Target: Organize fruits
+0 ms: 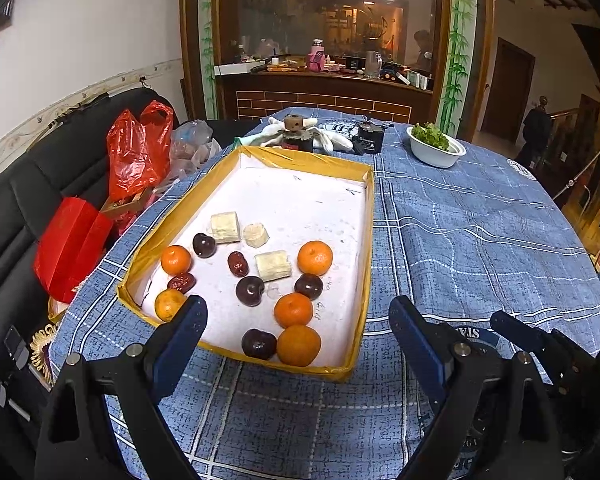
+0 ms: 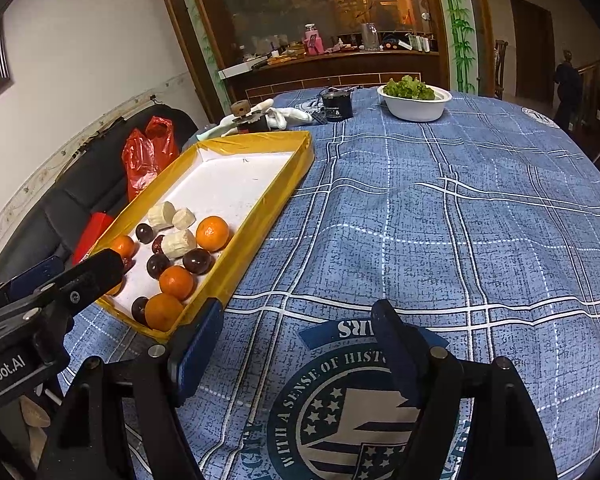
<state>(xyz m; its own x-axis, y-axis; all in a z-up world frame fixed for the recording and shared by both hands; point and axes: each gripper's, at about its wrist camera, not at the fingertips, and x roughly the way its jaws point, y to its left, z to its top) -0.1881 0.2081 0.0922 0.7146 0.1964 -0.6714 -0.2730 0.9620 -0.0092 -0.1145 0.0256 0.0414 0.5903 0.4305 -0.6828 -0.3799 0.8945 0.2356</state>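
Note:
A shallow yellow-rimmed tray [image 1: 366, 240] with a white floor lies on the blue plaid tablecloth. It holds several oranges [image 1: 298, 345], dark plums [image 1: 250, 290], red dates [image 1: 237, 263] and pale banana pieces [image 1: 273, 265], all mixed in its near half. My left gripper [image 1: 298, 320] is open and empty, hovering over the tray's near edge. The tray also shows in the right wrist view [image 2: 288, 184]. My right gripper [image 2: 298, 328] is open and empty over the cloth, right of the tray's near corner. The left gripper's body [image 2: 60, 288] shows at the left of that view.
A white bowl of green lettuce [image 1: 435, 144] stands at the far right of the table. White gloves [image 1: 332, 136], a small black device [image 1: 370, 140] and a dark cylinder [image 1: 298, 136] lie behind the tray. Red plastic bags [image 1: 136, 152] sit on a black sofa left of the table.

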